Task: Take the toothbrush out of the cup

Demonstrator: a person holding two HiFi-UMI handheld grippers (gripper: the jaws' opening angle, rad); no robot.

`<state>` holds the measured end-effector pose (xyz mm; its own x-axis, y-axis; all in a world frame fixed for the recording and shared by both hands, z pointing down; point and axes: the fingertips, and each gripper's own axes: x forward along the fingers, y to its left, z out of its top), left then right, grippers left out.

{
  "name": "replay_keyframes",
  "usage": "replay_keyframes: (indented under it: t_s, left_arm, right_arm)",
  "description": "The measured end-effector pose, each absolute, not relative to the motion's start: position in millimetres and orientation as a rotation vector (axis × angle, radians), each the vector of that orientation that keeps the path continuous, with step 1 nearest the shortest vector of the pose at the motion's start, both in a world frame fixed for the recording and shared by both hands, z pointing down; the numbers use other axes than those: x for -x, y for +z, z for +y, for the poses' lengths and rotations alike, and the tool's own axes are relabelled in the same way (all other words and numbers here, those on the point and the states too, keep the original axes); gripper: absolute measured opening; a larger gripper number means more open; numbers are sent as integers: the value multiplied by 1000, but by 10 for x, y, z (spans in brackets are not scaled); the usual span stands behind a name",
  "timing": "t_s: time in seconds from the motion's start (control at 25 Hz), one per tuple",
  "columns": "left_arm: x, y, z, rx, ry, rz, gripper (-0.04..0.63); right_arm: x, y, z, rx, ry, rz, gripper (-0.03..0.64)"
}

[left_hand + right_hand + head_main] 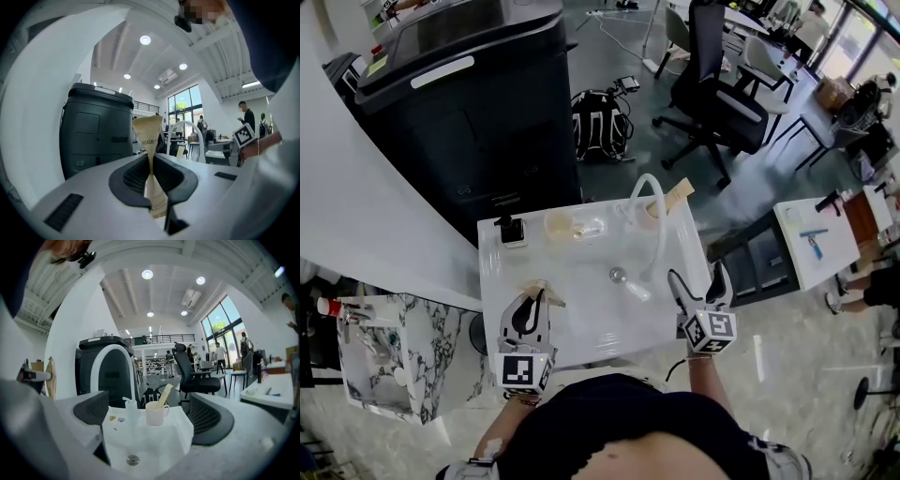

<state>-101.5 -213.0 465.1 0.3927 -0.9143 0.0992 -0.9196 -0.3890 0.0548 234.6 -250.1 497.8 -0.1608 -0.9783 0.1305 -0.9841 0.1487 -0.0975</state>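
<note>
A white cup [651, 212] stands at the back right of the white sink [501, 309], beside the curved faucet [657, 225]. A tan paper-wrapped toothbrush [679, 192] leans out of it. My left gripper [536, 298] is over the sink's front left, shut on a second tan wrapped toothbrush [544, 285]. In the left gripper view that packet [149, 133] stands upright, pinched between the shut jaws. My right gripper [697, 277] hangs open at the sink's front right, holding nothing. In the right gripper view the cup [156, 413] and its toothbrush [164, 397] show ahead, clear of the jaws.
A drain [618, 275] sits mid-basin. A black holder [512, 230] and clear dishes [573, 227] line the back edge. Behind the sink stand a large black machine [469, 103], a backpack [600, 124] and an office chair [712, 94]. A marble shelf [384, 349] is at left.
</note>
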Motion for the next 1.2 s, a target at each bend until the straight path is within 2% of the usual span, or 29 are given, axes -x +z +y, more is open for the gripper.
replay_keyframes:
  t_s: [0.16, 0.44, 0.56, 0.96, 1.04, 1.2]
  left_arm:
    - [1021, 4847, -2076, -2539, 137, -1679, 25]
    - [1124, 5120, -1957, -2481, 243, -1733, 25]
    - [1193, 5181, -1888, -2460, 283, -1746, 26]
    - [1641, 5164, -1792, -2324, 356, -1899, 25]
    - [1760, 5180, -1763, -2273, 360, -1938, 26]
    - [1842, 5168, -1697, -2265, 440, -1984, 26]
  right_arm:
    - [-2407, 5160, -2787, -1963, 323, -2370, 534]
    - [-2526, 5357, -3375, -1828, 215, -2336, 532]
    - [-2524, 5443, -3670, -1782, 202, -2340, 509]
    - [-2650, 5719, -4640, -1829, 423, -2338, 493]
    - [-2651, 5781, -4722, -1817, 450, -2330, 468]
    - [-2605, 5881, -4810, -1748, 446, -2322, 367]
